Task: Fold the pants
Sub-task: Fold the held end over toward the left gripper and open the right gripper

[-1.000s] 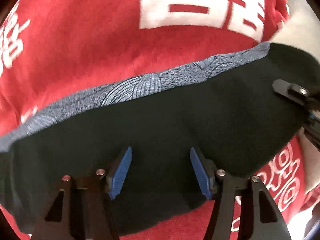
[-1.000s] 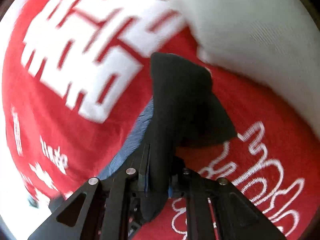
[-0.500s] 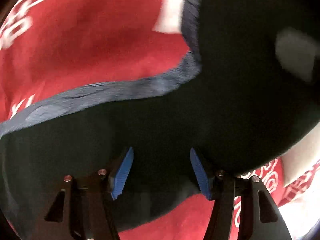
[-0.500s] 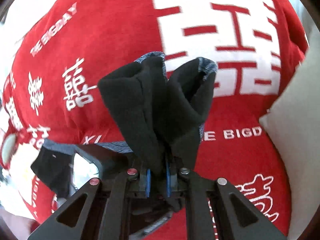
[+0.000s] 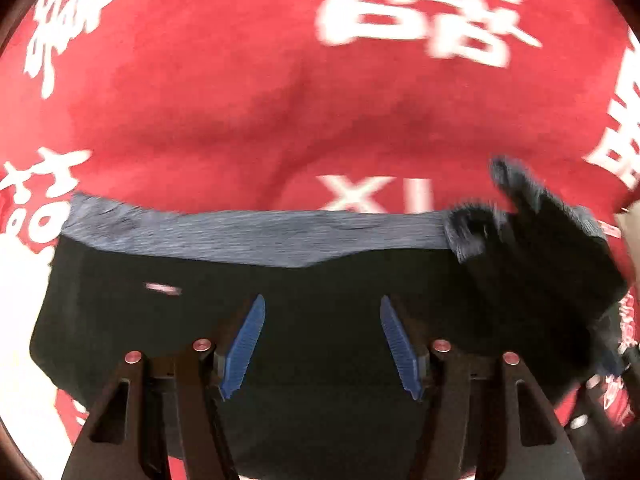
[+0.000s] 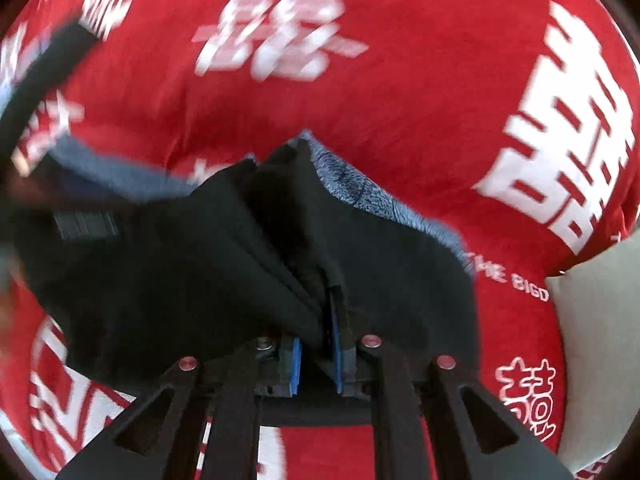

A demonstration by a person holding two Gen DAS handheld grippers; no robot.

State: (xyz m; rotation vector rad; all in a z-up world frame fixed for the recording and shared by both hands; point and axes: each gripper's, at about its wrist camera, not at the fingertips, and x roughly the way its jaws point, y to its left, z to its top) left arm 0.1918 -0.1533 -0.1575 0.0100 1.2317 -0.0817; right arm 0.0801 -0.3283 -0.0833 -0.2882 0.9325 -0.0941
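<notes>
Just one pants (image 5: 320, 320), two grippers (image 6: 316, 344).

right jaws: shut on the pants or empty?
Shut on the pants: right gripper has bunched black fabric pinched between its blue pads.

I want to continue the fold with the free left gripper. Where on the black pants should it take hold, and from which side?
Probably the waistband, the grey-blue strip along the far edge of the pants. It lies flat on the red cloth, so come from above with the open left gripper. The right gripper already pinches the bunched corner.
</notes>
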